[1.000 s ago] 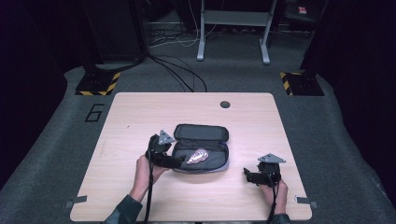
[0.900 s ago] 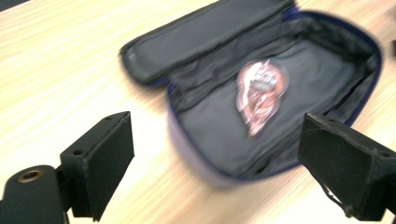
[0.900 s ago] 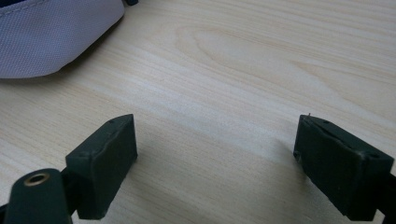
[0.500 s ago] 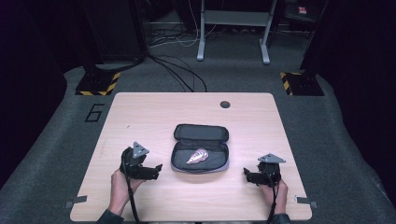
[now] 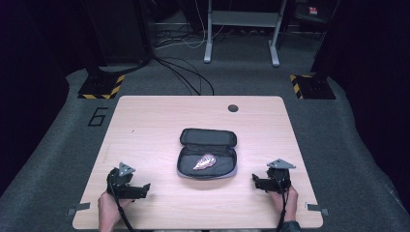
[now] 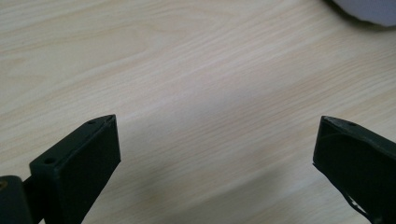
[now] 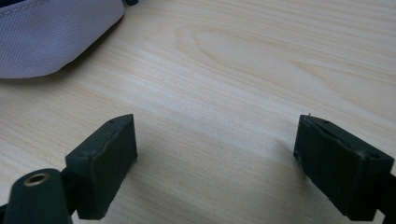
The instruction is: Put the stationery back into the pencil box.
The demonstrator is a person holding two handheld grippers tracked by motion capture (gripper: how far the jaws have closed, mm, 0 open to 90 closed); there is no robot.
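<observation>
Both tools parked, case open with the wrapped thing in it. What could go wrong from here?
1. The open case has its lid flat and a small shiny packet loose inside; closing the lid carelessly could pinch the packet or knock it out.
2. The left tool, jaws just opened wide with nothing between them, rests low over the table; sweeping it toward the case could shove the case.
3. The right tool sits near the case's corner and could snag its fabric edge.

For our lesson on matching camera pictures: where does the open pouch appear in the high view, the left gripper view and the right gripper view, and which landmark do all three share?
High view: the open pouch lies mid-table, between the left claw and right claw.
Left gripper view: a pale grey edge of it at the top right corner.
Right gripper view: its grey fabric side at the top left.
Shared landmark: the light wooden table.
</observation>
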